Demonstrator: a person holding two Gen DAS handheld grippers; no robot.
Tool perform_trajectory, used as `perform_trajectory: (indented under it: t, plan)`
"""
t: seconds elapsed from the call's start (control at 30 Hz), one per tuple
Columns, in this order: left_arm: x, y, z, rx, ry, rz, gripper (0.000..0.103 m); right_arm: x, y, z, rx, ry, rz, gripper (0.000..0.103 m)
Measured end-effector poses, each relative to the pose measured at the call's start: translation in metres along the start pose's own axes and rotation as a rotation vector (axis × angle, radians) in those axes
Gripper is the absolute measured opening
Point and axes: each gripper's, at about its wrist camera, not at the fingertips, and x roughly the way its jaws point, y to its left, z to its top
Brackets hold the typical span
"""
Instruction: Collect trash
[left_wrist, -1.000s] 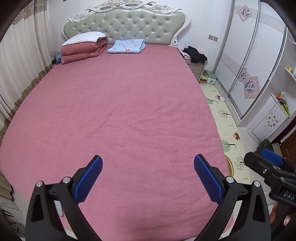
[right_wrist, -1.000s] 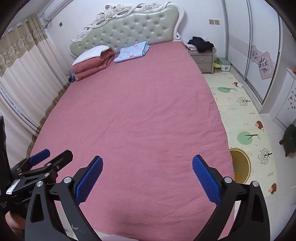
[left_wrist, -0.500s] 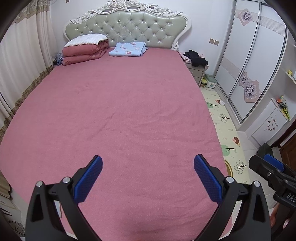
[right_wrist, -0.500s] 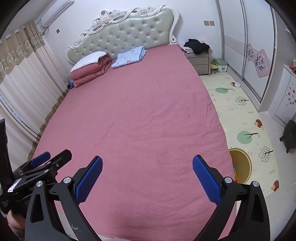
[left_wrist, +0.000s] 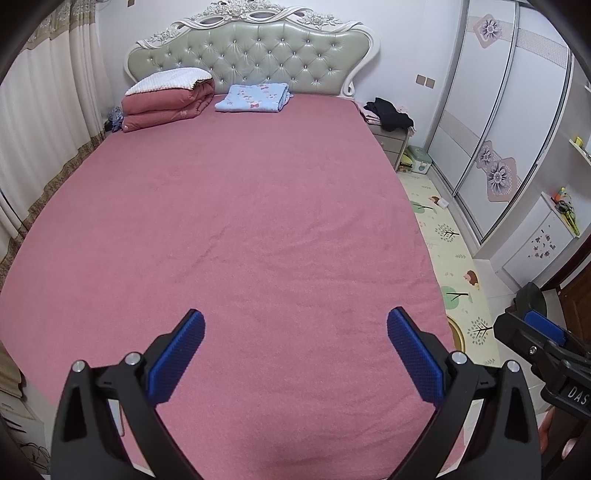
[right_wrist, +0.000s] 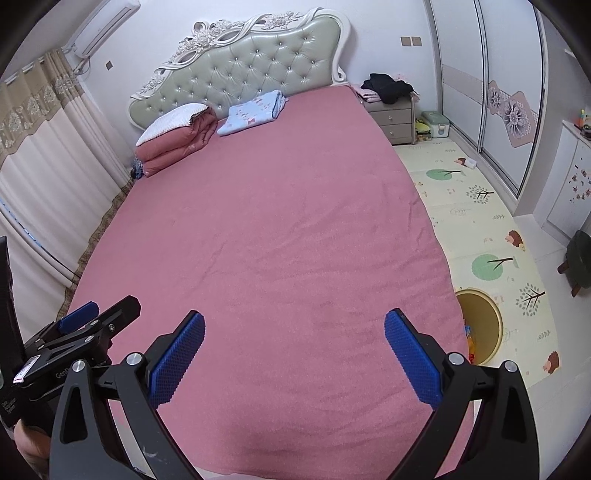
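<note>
My left gripper is open and empty, held over the foot of a wide bed with a pink cover. My right gripper is also open and empty over the same end of the bed. A round yellow bin with colourful scraps inside stands on the floor beside the bed's right edge; its rim also shows in the left wrist view. No loose trash shows on the bed cover. The right gripper shows at the right edge of the left wrist view, and the left gripper at the left edge of the right wrist view.
A folded pink quilt and a folded blue blanket lie by the headboard. A nightstand with dark clothes stands right of the bed. A patterned play mat, a wardrobe and a dark stool are on the right. Curtains hang on the left.
Both views have tilted up and pulled back a little, so the headboard sits lower and more wall shows. Both grippers stay open and empty.
</note>
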Motion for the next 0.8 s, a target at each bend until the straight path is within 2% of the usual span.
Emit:
perform_trajectory:
  t: [0.4,0.8]
  plan:
    - [0.0066,0.0028,0.002,0.0,0.016,-0.023,0.099,0.0044,0.0041,0.0019,-0.002,0.014,0.0,0.094]
    - [0.0088,0.0033,0.0036,-0.013,0.022,-0.015,0.099,0.0044,0.0039,0.0018,-0.005,0.021,0.0,0.094]
